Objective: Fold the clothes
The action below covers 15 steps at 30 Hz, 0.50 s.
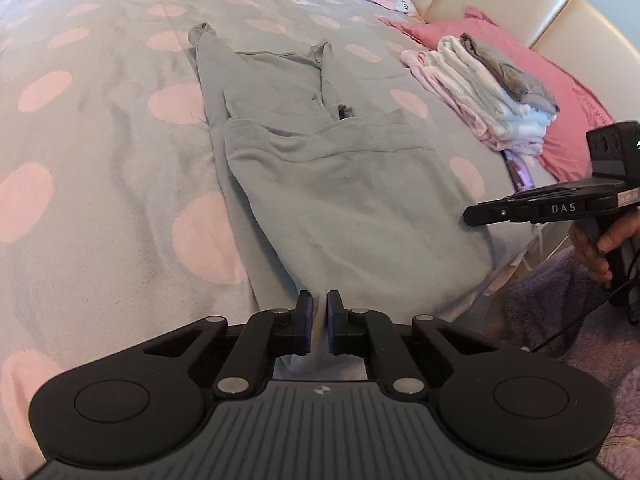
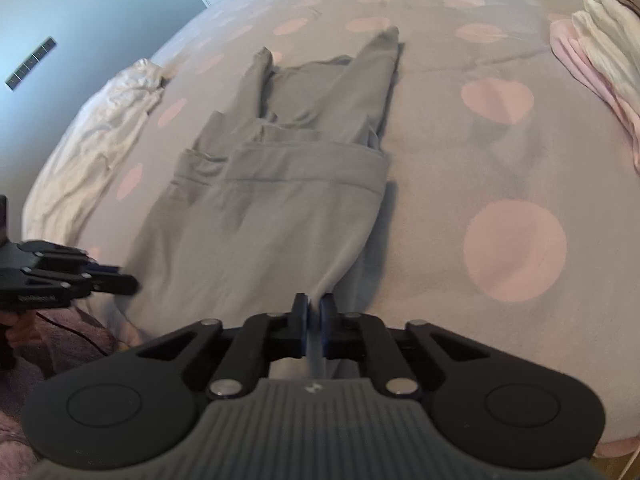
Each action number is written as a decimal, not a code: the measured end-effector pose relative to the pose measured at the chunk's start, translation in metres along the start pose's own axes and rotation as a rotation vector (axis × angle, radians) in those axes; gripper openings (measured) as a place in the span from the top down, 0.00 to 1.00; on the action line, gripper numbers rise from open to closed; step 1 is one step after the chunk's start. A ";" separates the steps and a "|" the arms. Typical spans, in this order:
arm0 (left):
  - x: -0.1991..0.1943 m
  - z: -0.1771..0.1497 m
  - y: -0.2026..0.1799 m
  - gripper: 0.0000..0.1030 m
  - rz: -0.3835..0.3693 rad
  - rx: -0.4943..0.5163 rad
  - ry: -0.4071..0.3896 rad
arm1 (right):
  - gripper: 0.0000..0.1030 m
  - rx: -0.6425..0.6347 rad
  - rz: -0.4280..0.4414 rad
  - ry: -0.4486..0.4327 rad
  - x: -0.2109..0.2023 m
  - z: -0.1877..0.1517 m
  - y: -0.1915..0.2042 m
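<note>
Now both tongs pinch the near hem of the grey top.
Left tongs and right tongs each clamp cloth of the grey top, spread on the dotted bedspread; a folded pile lies beyond.

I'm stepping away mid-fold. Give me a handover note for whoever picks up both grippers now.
Left hand-held gripper: shut on the near edge of the grey garment.
Right hand-held gripper: shut on the same edge, at the other corner.
Garment lies lengthwise on the polka-dot bedspread, sleeves already folded in.
Folded stack sits beside the pink pillow.
Left to do: carry the near edge to the far end, then stack it.
</note>
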<state>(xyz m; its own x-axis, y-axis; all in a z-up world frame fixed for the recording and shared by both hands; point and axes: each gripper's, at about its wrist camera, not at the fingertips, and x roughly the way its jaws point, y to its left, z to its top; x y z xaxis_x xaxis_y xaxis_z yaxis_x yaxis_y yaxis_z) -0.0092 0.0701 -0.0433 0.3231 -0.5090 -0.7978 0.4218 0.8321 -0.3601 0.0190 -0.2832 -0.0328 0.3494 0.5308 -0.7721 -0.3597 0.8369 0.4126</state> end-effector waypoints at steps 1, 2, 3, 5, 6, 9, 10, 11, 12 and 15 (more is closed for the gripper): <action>-0.001 -0.001 0.002 0.95 -0.007 -0.016 0.005 | 0.93 0.008 0.009 0.007 0.000 0.000 -0.001; -0.001 -0.001 0.005 0.95 -0.015 -0.033 0.010 | 0.88 0.016 0.013 0.020 0.002 0.000 -0.001; 0.001 -0.002 0.007 0.95 -0.011 -0.049 0.018 | 0.80 0.023 0.016 0.034 0.004 0.000 -0.002; 0.005 -0.003 0.011 0.93 -0.009 -0.070 0.032 | 0.73 0.042 0.029 0.077 0.012 -0.003 -0.005; 0.007 -0.003 0.011 0.92 -0.012 -0.074 0.038 | 0.73 0.043 0.026 0.094 0.015 -0.006 -0.006; 0.014 -0.002 0.011 0.83 -0.026 -0.071 0.050 | 0.88 0.038 0.032 0.095 0.016 -0.007 -0.005; 0.015 -0.002 0.009 0.83 -0.028 -0.061 0.055 | 0.90 0.040 0.037 0.088 0.015 -0.006 -0.005; 0.014 -0.001 0.008 0.88 -0.020 -0.050 0.058 | 0.92 0.042 0.041 0.083 0.013 -0.005 -0.005; 0.011 0.000 0.009 0.90 -0.028 -0.056 0.052 | 0.93 0.044 0.044 0.080 0.012 -0.004 -0.004; -0.005 0.001 0.015 0.93 -0.097 -0.111 0.025 | 0.94 0.029 0.058 0.068 0.004 0.000 -0.001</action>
<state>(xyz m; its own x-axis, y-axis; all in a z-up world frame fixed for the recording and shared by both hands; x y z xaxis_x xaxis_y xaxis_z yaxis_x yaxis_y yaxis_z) -0.0040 0.0845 -0.0445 0.2636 -0.5836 -0.7681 0.3533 0.7993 -0.4861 0.0209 -0.2824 -0.0362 0.2691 0.5691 -0.7770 -0.3523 0.8090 0.4705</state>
